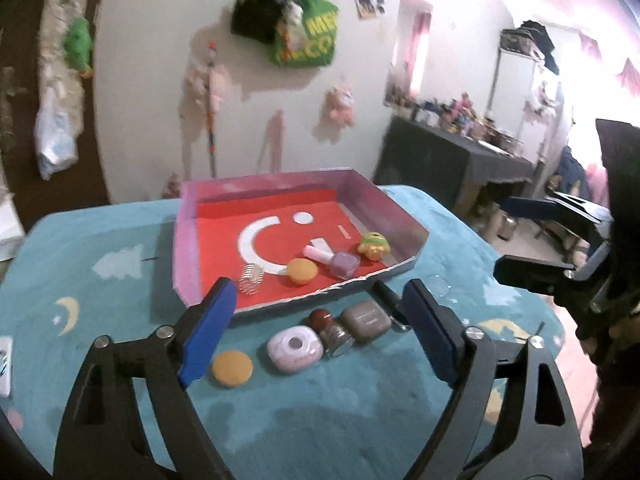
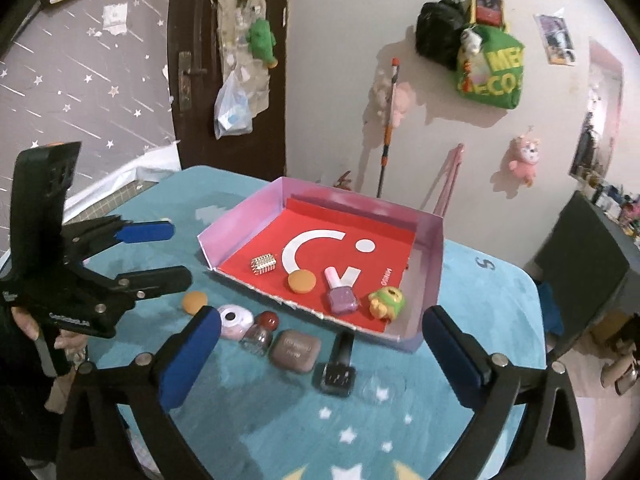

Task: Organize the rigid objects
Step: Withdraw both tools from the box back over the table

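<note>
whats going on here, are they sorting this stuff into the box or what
A person holds a gripper in each hand; the left gripper and right gripper are both open and empty above the blue mat. The red-lined box already holds a spring, orange disc, purple nail polish and a green toy. Several small things wait in a row on the mat.

Green bag [image 2: 491,76] on wall reads "ME…/…ECO", partly hidden; tablecloth [image 2: 485,265] "S"
</note>
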Demonstrator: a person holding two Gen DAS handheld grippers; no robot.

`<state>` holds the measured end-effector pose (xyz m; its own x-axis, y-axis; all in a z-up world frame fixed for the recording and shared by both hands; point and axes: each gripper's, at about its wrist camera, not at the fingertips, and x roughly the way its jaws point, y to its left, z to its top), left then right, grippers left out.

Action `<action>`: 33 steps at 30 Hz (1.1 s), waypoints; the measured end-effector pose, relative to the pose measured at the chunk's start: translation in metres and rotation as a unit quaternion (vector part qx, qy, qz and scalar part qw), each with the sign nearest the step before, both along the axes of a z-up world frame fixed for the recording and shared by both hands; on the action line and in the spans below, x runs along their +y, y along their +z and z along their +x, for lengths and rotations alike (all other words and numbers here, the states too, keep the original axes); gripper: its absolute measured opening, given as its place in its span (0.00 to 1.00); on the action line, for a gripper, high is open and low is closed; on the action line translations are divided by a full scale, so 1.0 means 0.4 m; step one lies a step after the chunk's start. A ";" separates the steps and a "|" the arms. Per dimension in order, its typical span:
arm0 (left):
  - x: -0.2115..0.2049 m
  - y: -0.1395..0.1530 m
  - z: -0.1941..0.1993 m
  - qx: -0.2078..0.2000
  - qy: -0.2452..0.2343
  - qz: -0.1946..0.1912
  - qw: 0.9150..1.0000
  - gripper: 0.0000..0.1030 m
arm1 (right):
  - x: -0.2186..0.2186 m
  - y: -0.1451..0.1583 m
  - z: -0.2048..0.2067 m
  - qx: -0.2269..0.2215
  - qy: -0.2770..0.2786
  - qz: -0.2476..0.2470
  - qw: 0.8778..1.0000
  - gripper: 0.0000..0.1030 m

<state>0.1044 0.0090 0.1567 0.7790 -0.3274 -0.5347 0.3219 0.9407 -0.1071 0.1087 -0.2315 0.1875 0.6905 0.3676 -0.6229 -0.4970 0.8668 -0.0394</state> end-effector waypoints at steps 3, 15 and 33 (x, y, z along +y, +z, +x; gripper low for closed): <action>0.001 -0.008 -0.070 -0.028 0.025 0.004 0.999 0.90 | -0.003 -0.012 -0.063 -0.024 -0.023 0.000 0.999 1.00; -0.002 -0.132 -0.174 -0.021 0.083 -0.014 0.996 0.90 | -0.030 -0.162 -0.193 -0.027 -0.106 0.043 0.993 1.00; -0.032 -0.304 -0.151 0.056 0.103 0.020 0.993 0.90 | -0.051 -0.362 -0.178 0.035 -0.153 0.053 0.986 1.00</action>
